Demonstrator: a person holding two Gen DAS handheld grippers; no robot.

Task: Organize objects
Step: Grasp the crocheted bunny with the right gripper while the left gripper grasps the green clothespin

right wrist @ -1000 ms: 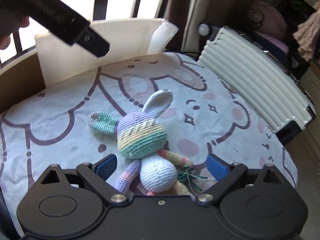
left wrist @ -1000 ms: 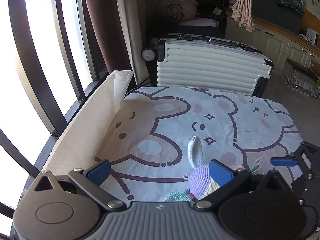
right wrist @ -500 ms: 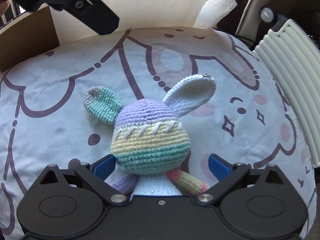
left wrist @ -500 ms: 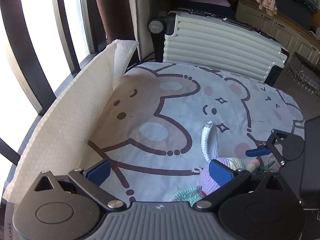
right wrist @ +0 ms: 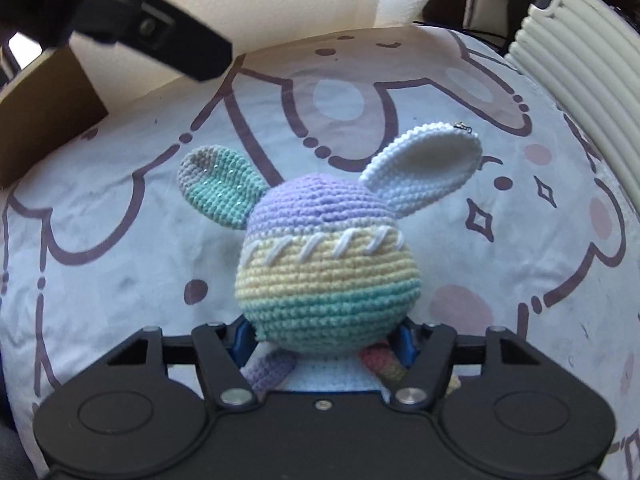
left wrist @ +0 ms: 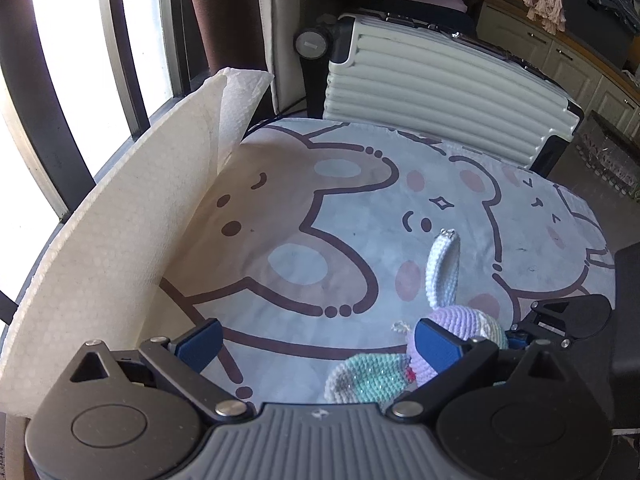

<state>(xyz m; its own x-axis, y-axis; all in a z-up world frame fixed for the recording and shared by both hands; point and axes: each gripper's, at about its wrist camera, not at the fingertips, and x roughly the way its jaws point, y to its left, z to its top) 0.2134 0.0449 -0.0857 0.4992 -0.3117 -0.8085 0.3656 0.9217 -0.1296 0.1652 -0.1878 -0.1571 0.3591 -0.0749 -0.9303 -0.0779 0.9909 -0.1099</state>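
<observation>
Crocheted yarn, pastel bands of lilac, cream and mint: one toy rabbit (right wrist: 326, 276), lying on the worktop cloth (right wrist: 120, 280) with its head pointing away from the right gripper (right wrist: 323, 338). One mint ear lay out to the left, one white ear to the right with a small metal clip at its tip. Right jaws were drawn in on the toy at the neck, just under the head, blue pads pressed against the yarn on both sides; arms and pale body ran back beneath the gripper.

Left gripper (left wrist: 318, 340): jaws spread wide, holding nothing, hovering just beside the toy, its right pad close to the lilac crown.

Handling judgement: soft stuffing would give under pressure, so a firm hold at the narrow neck seemed sound; a straight, slow lift should keep the head from slipping through. Loose limbs could drag or snag on the cloth. The left gripper should keep off the ears.

Surroundings: printed bear-pattern cloth; white foam sheet (left wrist: 120, 216) standing along the window side; cardboard piece (right wrist: 44, 112) at the left; ribbed suitcase (left wrist: 440, 92) beyond the far edge.
</observation>
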